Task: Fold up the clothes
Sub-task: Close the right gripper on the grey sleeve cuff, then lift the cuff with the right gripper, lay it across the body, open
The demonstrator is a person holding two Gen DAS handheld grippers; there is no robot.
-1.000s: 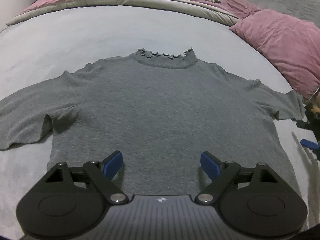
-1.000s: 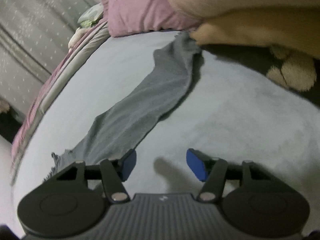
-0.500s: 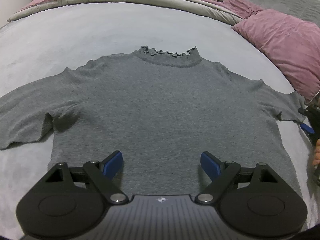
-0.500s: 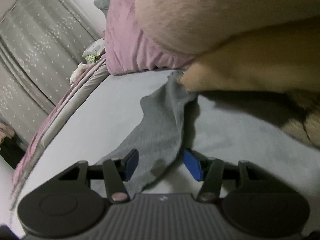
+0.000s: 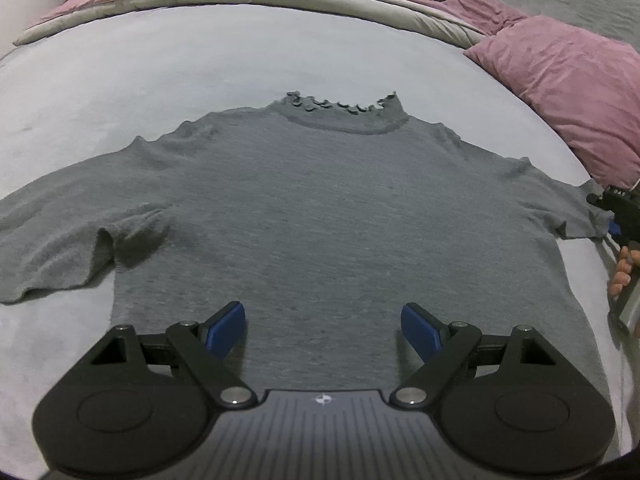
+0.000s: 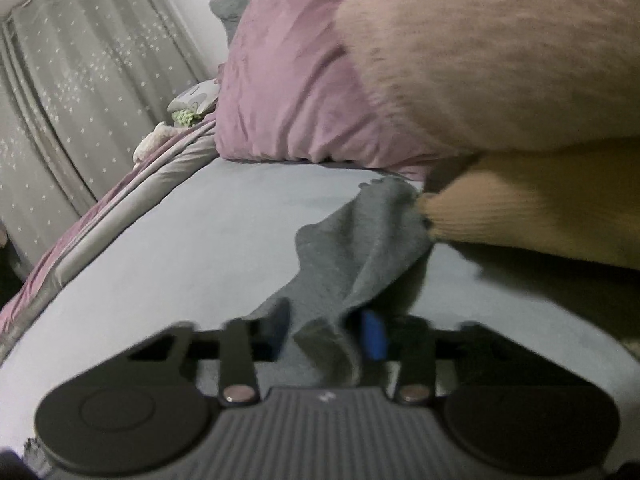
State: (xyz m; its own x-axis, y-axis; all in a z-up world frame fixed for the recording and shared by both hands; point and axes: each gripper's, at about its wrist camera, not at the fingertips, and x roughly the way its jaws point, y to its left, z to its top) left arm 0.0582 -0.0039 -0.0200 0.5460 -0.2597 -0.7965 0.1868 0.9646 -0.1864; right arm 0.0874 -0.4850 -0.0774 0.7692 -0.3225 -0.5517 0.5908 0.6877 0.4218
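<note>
- The grey short-sleeved top (image 5: 320, 208) lies spread flat on the pale bed sheet (image 5: 200, 64), frilled collar (image 5: 340, 104) away from you and both sleeves out to the sides. That spread leaves every edge reachable for a fold.
- Your left gripper (image 5: 323, 322) hovers over the hem area with its 2 blue pads (image 5: 226, 322) wide apart and nothing between them. Judging by this, it waits while the other side is taken.
- Your right gripper (image 6: 326, 334) has closed in on the right sleeve (image 6: 360, 248). Cloth bunches up between its 2 narrowed jaws, though blur hides whether the pinch is firm.
- Taking the sleeve near its end gives you a handle to carry it across the body.
- The pink pillow (image 5: 576, 92) and the fuzzy beige plush (image 6: 540, 208) crowd that sleeve, so space on the right is tight.
- No fold shows anywhere in the top.
</note>
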